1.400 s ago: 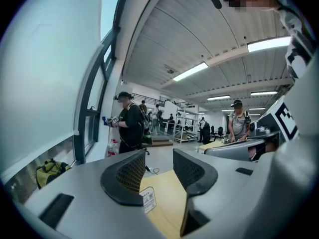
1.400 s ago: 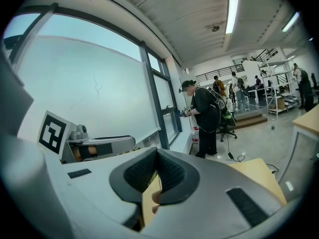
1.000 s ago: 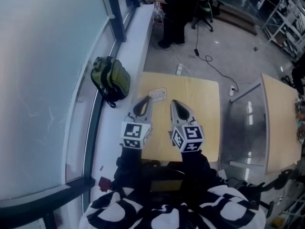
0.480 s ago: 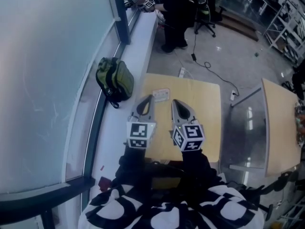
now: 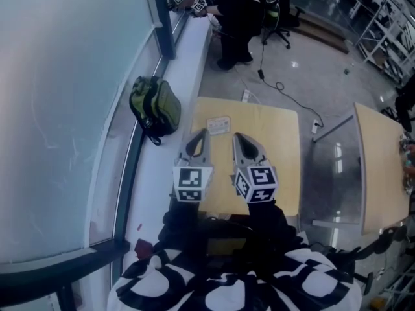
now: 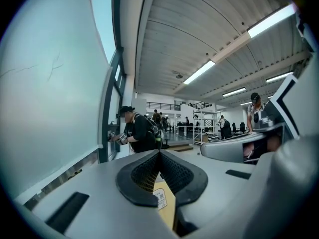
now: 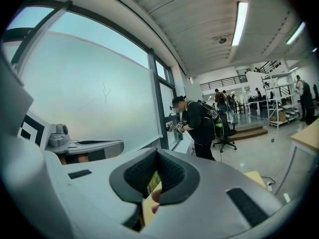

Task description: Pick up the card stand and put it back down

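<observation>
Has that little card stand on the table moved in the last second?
No. The card stand sits in the same spot by the far left corner of the table, just as before.

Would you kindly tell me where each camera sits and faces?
Head view: on the head, steeply down at table, card stand, left gripper, right gripper.
Left gripper view: on that gripper, along its shut jaws; right gripper alongside.
Right gripper view: likewise; left gripper alongside.
Shared: both gripper views show the person by the window.
</observation>
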`<state>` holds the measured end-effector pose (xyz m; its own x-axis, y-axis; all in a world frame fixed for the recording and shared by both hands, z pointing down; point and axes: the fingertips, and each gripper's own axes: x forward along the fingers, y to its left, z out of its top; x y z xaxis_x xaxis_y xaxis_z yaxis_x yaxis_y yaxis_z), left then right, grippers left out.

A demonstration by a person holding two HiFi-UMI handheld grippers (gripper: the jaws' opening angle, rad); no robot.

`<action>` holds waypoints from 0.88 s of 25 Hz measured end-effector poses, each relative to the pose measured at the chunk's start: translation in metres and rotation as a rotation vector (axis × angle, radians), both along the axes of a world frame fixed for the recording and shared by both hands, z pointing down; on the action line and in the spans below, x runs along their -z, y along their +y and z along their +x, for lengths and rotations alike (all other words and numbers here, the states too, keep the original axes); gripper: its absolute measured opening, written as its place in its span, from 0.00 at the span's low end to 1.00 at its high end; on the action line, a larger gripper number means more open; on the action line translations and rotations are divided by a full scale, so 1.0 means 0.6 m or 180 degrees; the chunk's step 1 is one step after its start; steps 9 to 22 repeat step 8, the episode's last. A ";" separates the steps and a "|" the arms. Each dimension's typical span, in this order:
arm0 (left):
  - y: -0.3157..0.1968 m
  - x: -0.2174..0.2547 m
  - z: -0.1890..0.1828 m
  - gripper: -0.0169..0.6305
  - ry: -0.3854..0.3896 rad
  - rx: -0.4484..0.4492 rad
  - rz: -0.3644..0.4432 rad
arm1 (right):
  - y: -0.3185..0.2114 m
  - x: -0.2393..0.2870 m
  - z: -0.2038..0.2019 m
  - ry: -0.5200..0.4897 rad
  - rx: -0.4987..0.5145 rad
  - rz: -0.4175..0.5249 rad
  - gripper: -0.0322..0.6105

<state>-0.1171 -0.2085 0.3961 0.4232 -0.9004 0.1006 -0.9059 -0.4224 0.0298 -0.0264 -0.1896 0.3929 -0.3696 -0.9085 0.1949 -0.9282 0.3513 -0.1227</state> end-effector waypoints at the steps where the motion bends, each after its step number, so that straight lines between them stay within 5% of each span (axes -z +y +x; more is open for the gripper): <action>1: 0.002 -0.001 0.001 0.03 -0.0002 -0.0006 0.0001 | 0.002 0.000 0.002 0.0010 -0.0010 0.0000 0.08; 22: 0.009 -0.002 0.017 0.03 0.0001 -0.0035 -0.0009 | 0.008 0.009 0.022 0.0053 -0.0055 0.0009 0.08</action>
